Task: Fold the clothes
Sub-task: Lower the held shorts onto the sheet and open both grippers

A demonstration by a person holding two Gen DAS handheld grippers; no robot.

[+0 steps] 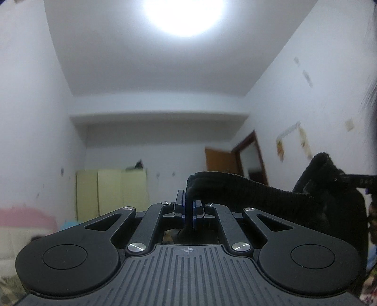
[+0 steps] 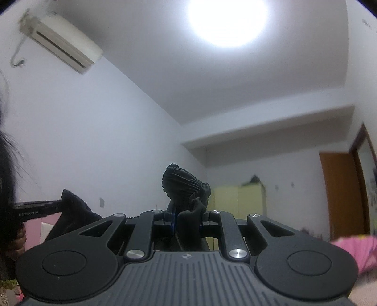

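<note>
A black ribbed garment (image 1: 259, 190) is held up in the air between both grippers. My left gripper (image 1: 188, 209) is shut on one edge of it, and the cloth runs off to the right toward the other gripper's fingers (image 1: 358, 181), which show at the right edge. In the right wrist view my right gripper (image 2: 187, 219) is shut on a bunched fold of the black garment (image 2: 183, 186) that sticks up above the jaws. The left gripper's fingers (image 2: 37, 207) show at the far left with more of the black cloth hanging from them. Both grippers point slightly upward.
A white room with a bright ceiling lamp (image 1: 186, 14). Pale yellow cabinets (image 1: 110, 193) stand at the far wall, an orange door (image 2: 341, 195) at the right, an air conditioner (image 2: 59, 42) high up. Pink bedding (image 2: 353, 249) lies low right. A person's dark hair (image 2: 4, 146) is at the left edge.
</note>
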